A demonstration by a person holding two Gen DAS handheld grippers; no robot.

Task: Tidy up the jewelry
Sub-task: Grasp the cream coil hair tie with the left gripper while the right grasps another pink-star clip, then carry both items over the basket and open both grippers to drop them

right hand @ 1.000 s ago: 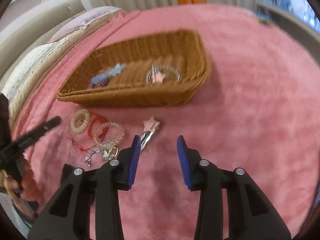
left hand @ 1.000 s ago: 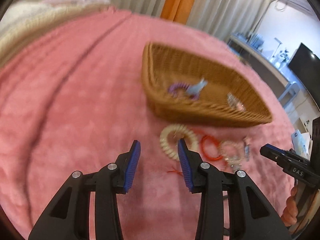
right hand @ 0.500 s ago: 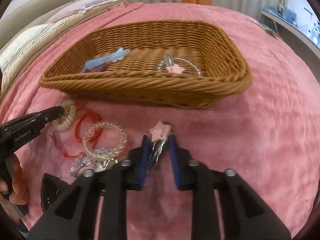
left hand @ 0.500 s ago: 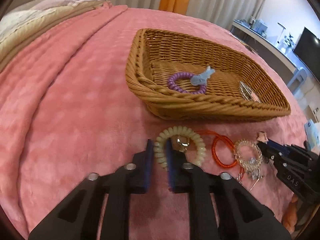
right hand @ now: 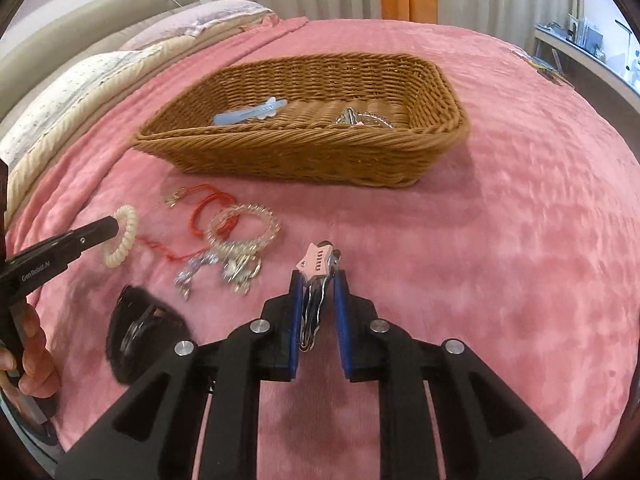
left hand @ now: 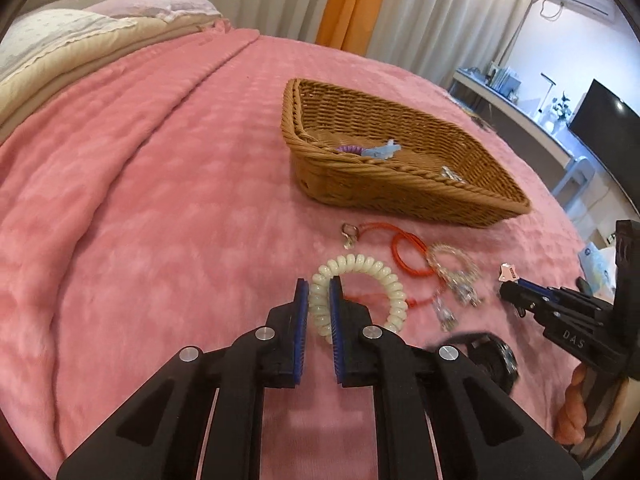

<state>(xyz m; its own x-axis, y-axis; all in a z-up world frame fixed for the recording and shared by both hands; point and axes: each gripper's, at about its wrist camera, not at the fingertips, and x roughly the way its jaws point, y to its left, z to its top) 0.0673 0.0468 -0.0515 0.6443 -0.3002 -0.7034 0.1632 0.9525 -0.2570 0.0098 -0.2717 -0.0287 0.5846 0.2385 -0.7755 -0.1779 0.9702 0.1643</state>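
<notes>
My left gripper [left hand: 319, 289] is shut on the cream spiral hair tie [left hand: 376, 276] and holds it above the pink blanket; it shows in the right wrist view [right hand: 122, 236] too. My right gripper [right hand: 318, 278] is shut on a hair clip with a pink star [right hand: 315, 264], lifted off the blanket. A wicker basket [left hand: 404, 196] [right hand: 304, 156] lies beyond, holding a purple hair tie [left hand: 350, 148], a blue clip [right hand: 250, 112] and a clear bracelet [right hand: 362, 118]. An orange cord [left hand: 408, 252] and a clear bead bracelet [right hand: 244, 228] lie on the blanket.
A black furry item [right hand: 140, 332] lies near the right gripper's left finger. Pillows [left hand: 80, 36] are at the far left. A desk with a monitor [left hand: 600, 120] stands beyond the bed's right edge.
Both grippers have lifted from the blanket with their items. The hair tie has come away from the small ring charm, and the star clip has left the blanket.
</notes>
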